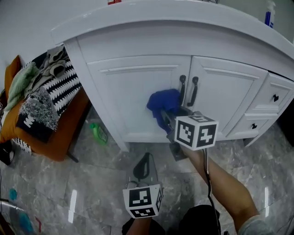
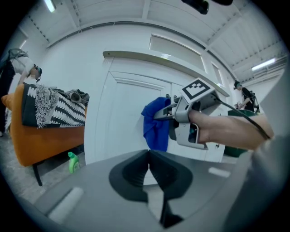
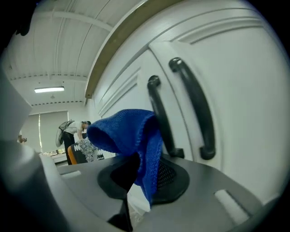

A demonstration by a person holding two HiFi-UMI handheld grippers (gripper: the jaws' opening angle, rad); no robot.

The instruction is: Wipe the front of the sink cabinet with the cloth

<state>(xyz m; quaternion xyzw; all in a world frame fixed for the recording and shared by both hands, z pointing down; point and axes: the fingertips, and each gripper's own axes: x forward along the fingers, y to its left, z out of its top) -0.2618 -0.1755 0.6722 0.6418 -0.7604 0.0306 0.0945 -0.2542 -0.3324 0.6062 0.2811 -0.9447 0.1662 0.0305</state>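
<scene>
The white sink cabinet (image 1: 133, 87) has two doors with black handles (image 1: 183, 89) at the middle. A blue cloth (image 1: 163, 103) lies bunched against the left door, just left of those handles. My right gripper (image 1: 166, 118) is shut on the blue cloth (image 3: 131, 136), which drapes over its jaws beside the handles (image 3: 163, 120). My left gripper (image 1: 142, 167) hangs lower, back from the cabinet over the floor, shut with nothing in it. In the left gripper view the cloth (image 2: 154, 124) and the right gripper (image 2: 181, 115) show ahead of my left gripper (image 2: 148, 174).
An orange bench (image 1: 55, 137) piled with patterned clothes stands left of the cabinet. A green spray bottle (image 1: 98, 132) lies on the marble floor by the cabinet's left corner. Two drawers (image 1: 274, 97) with black knobs sit at the right. A bottle (image 1: 269, 13) stands on the countertop.
</scene>
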